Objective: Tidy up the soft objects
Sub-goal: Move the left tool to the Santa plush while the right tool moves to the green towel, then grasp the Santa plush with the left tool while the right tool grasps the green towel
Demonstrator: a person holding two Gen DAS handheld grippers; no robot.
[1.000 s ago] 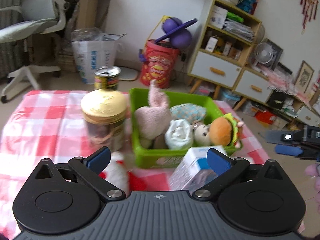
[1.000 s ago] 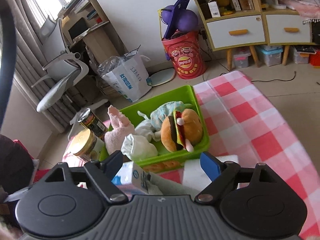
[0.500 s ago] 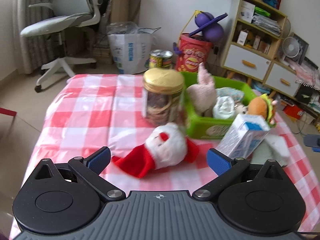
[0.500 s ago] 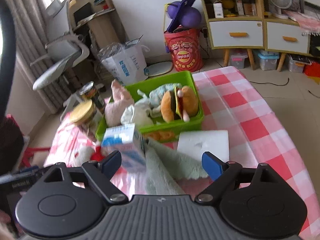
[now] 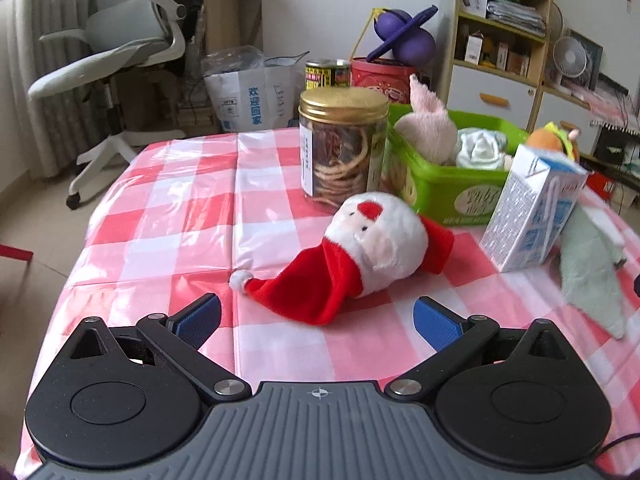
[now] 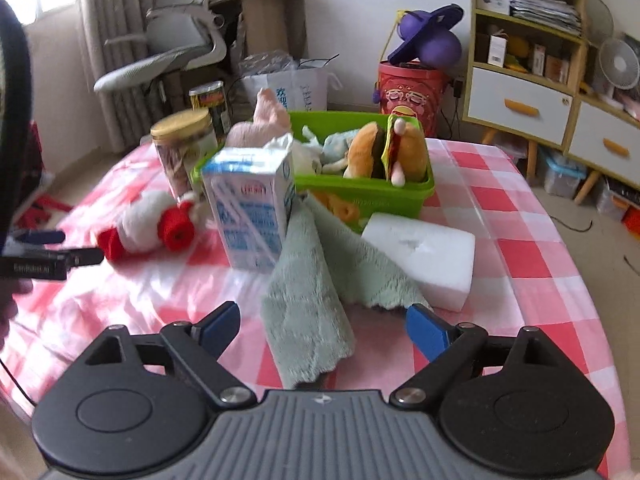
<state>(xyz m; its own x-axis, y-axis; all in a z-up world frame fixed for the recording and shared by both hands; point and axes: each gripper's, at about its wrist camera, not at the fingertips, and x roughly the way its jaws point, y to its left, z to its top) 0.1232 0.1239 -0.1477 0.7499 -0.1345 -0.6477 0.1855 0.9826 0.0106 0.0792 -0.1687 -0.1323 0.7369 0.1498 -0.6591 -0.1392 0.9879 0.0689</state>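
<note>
A Santa plush (image 5: 360,248) lies on the checked tablecloth just ahead of my open, empty left gripper (image 5: 316,320); it also shows in the right wrist view (image 6: 148,224). A green basket (image 5: 452,184) (image 6: 420,194) holds a pink plush (image 5: 428,128), a pale cloth toy (image 5: 480,150) and a burger plush (image 6: 388,152). A pale green towel (image 6: 316,292) (image 5: 588,264) lies crumpled between the fingers of my open right gripper (image 6: 322,328). A white sponge block (image 6: 428,252) lies beside the towel.
A milk carton (image 5: 532,216) (image 6: 252,212) stands in front of the basket. A gold-lidded jar (image 5: 344,148) (image 6: 180,148) and a tin can (image 5: 326,74) stand left of the basket. An office chair (image 5: 120,56) and shelves (image 6: 528,52) stand beyond the table.
Both grippers have pulled back from the basket toward the near side of the table. The Santa plush and the towel have come into full view in front of them.
</note>
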